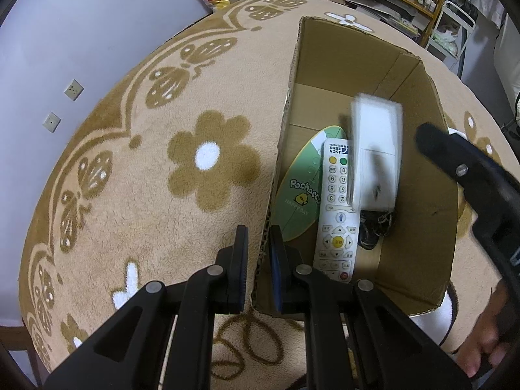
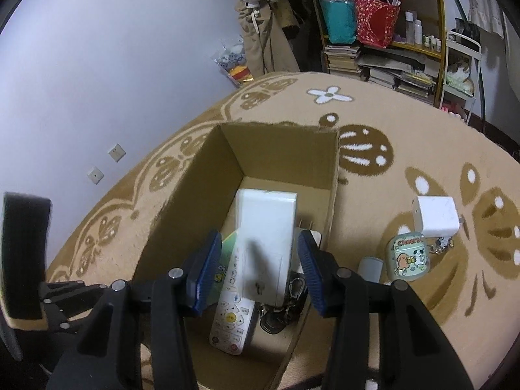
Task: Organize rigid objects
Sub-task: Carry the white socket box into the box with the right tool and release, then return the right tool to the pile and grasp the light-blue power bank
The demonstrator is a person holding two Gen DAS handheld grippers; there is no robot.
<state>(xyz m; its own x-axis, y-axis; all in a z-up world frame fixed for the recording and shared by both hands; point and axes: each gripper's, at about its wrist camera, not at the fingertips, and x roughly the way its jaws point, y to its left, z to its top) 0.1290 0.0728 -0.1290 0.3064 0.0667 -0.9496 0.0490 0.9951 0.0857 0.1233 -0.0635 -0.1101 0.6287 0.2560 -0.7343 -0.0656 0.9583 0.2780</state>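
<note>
An open cardboard box [image 1: 419, 104] stands on the rug-covered table. My left gripper [image 1: 258, 253] is shut on the box's near left wall, one finger inside and one outside. In the box lie a white keypad remote [image 1: 338, 214], a green oval card [image 1: 297, 191] and dark keys [image 1: 373, 230]. A long white device [image 2: 266, 237], blurred in the left wrist view, rests tilted over the remote. My right gripper [image 2: 260, 269] hangs open above the box, its blue pads [image 2: 204, 269] clear of the white device on both sides.
On the rug right of the box sit a white charger cube [image 2: 435, 216], a green cartoon earbuds case [image 2: 406, 258] and a small pale cylinder [image 2: 370, 268]. A cluttered shelf [image 2: 390, 48] stands behind the table. A white wall [image 2: 97, 65] lies to the left.
</note>
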